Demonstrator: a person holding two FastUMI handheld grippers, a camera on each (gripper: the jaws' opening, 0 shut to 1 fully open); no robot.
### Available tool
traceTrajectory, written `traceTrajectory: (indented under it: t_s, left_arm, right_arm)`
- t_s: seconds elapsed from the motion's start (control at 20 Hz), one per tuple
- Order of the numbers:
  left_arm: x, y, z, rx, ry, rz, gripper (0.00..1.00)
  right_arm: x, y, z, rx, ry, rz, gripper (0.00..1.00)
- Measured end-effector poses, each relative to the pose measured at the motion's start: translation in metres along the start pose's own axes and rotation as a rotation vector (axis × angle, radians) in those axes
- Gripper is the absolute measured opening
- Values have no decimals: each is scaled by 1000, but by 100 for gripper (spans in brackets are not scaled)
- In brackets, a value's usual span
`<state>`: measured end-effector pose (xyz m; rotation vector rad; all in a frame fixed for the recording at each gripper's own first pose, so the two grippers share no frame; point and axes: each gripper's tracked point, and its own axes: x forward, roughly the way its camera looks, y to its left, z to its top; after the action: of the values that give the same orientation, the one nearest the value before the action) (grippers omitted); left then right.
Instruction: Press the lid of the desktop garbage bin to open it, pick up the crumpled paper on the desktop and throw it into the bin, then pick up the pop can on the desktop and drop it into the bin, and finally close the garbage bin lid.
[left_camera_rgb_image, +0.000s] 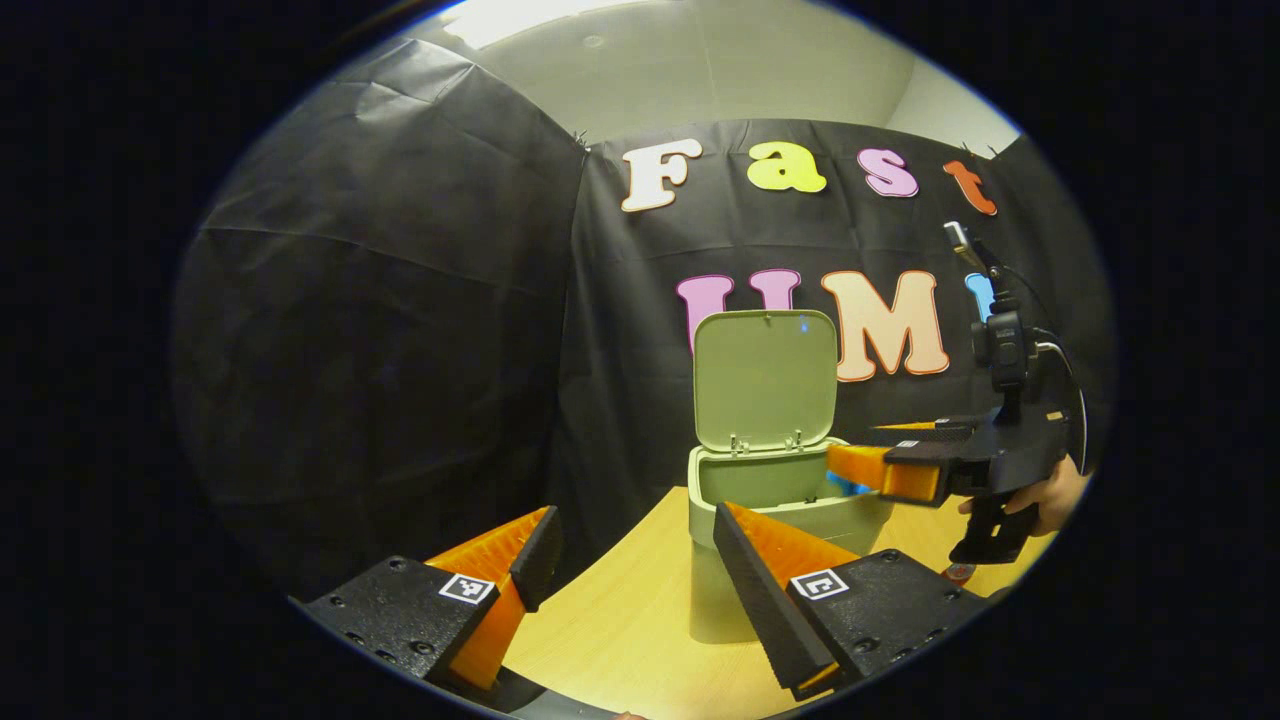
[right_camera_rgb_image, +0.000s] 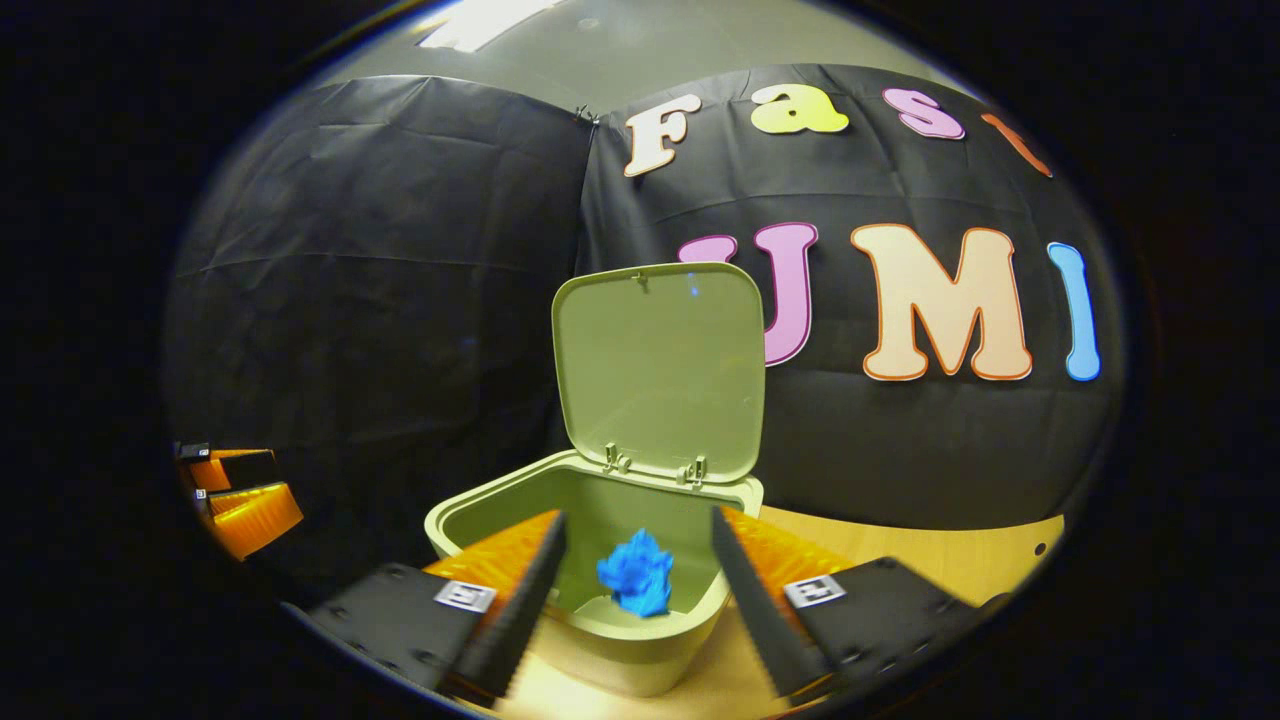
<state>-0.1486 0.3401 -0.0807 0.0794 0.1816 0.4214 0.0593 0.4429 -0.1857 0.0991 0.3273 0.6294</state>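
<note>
The green desktop bin (left_camera_rgb_image: 770, 520) stands on the wooden table with its lid (left_camera_rgb_image: 766, 380) swung upright. In the right gripper view a blue crumpled paper (right_camera_rgb_image: 637, 585) lies in the bin's (right_camera_rgb_image: 600, 620) opening, between the fingers and touching neither. My right gripper (right_camera_rgb_image: 637, 540) is open above the bin's near rim. In the left gripper view that right gripper (left_camera_rgb_image: 852, 448) hovers over the bin's right rim, held by a hand (left_camera_rgb_image: 1050, 495), with a bit of blue paper (left_camera_rgb_image: 848, 487) just under it. My left gripper (left_camera_rgb_image: 640, 570) is open and empty in front of the bin.
The wooden table (left_camera_rgb_image: 620, 620) runs up to the black cloth wall behind the bin. A small red thing (left_camera_rgb_image: 958, 573) peeks out on the table right of the bin, mostly hidden. My left gripper (right_camera_rgb_image: 262, 488) shows at the far left of the right gripper view.
</note>
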Motion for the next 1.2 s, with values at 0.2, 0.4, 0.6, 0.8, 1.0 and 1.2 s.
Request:
traceTrajectory:
  t_s: [0.2,0.4,0.6,0.8,1.0,1.2]
  left_arm:
    - [7,-30,2,-7,-16,-56,94]
    - [15,-66,13,-24,-34,-117,92]
    - [21,-103,26,-14,-62,-174,94]
    - [24,-147,31,-19,-69,-236,92]
    - [23,-196,29,-31,-57,-310,91]
    - [18,-245,24,-41,-39,-384,92]
  right_arm:
    - [-21,-23,25,-41,-90,-45,99]
    - [-53,-57,42,-55,-139,-104,98]
    - [-84,-103,50,-48,-150,-175,98]
    - [-119,-151,51,-35,-148,-246,98]
    - [-158,-202,48,-33,-133,-326,98]
    - [-200,-249,42,-36,-112,-407,98]
